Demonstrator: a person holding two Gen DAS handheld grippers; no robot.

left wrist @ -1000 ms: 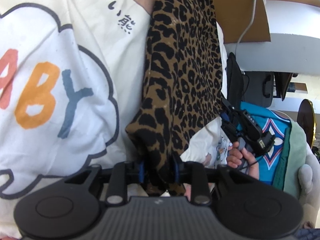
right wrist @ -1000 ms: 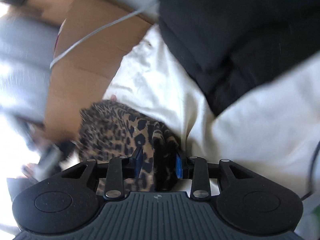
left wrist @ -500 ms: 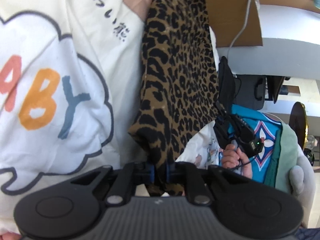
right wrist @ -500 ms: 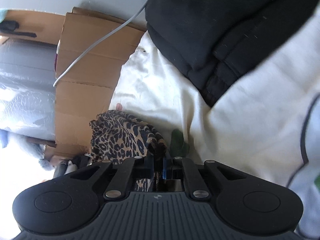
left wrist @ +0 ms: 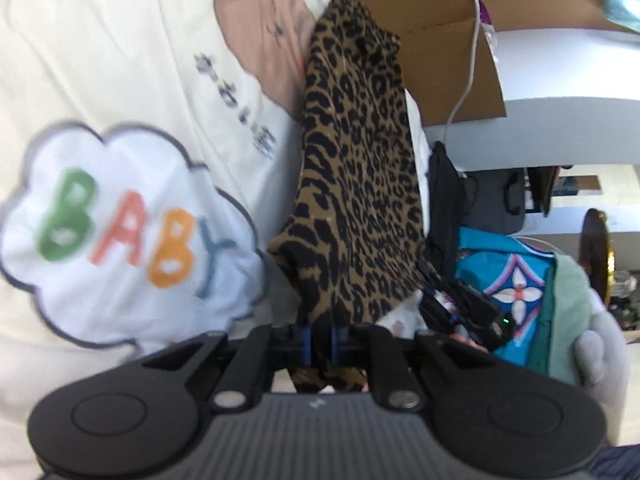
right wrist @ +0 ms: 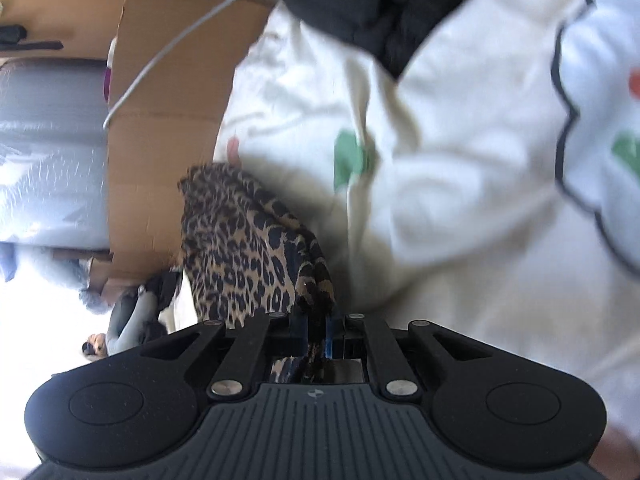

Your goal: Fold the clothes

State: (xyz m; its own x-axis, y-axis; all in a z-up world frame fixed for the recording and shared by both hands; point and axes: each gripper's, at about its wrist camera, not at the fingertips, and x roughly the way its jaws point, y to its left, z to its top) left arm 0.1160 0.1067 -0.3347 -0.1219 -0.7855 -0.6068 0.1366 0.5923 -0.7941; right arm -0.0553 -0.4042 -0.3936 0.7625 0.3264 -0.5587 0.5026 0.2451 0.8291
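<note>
A leopard-print garment [left wrist: 360, 184] stretches away from my left gripper [left wrist: 319, 340], which is shut on its near edge. In the right wrist view the same leopard cloth [right wrist: 240, 248] bunches in front of my right gripper [right wrist: 316, 334], shut on another corner of it. The garment hangs above a cream bedsheet [left wrist: 120, 60] printed with a cloud and the word BABY. The other gripper [left wrist: 460, 308] shows beyond the cloth in the left wrist view.
A brown cardboard box [right wrist: 160, 140] with a white cable [right wrist: 168, 52] stands at the bed's edge. A folded black garment [right wrist: 380, 4] lies on the sheet. Teal and green clothes [left wrist: 520, 280] are piled at the right.
Both grippers went from loosely around the leopard cloth to shut on it. Both hands then moved across the sheet, lifting the garment; the BABY print has shifted right in the left view.
</note>
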